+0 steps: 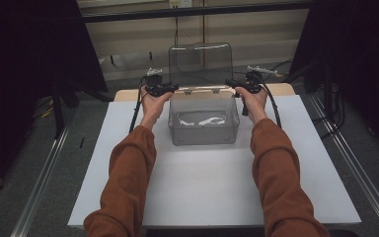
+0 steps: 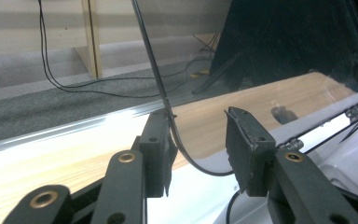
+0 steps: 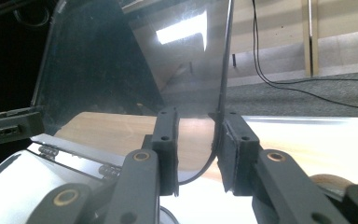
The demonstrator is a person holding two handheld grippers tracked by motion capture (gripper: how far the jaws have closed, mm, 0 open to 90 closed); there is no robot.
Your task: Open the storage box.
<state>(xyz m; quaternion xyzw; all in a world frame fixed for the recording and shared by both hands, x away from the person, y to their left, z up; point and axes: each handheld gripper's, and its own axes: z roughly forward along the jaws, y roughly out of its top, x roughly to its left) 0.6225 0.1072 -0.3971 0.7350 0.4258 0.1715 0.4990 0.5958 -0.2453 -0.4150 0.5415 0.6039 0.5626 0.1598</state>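
**Clear box, lid raised, both grippers at the lid's edges**

The transparent box (image 1: 204, 118) sits near the tabletop's (image 1: 202, 192) far edge, its hinged lid (image 1: 200, 63) upright; the plastic looks light, stiff, slick and thin, so take it by the lid's side edges; the left gripper (image 2: 198, 140) and right gripper (image 3: 199, 140) stand slightly spread, each straddling one lid edge without pinching.

Grey carpet floor (image 1: 39, 163), pale wall panels (image 1: 143, 34), black cables (image 2: 74, 86) trailing, dark curtains (image 1: 24, 59) both sides
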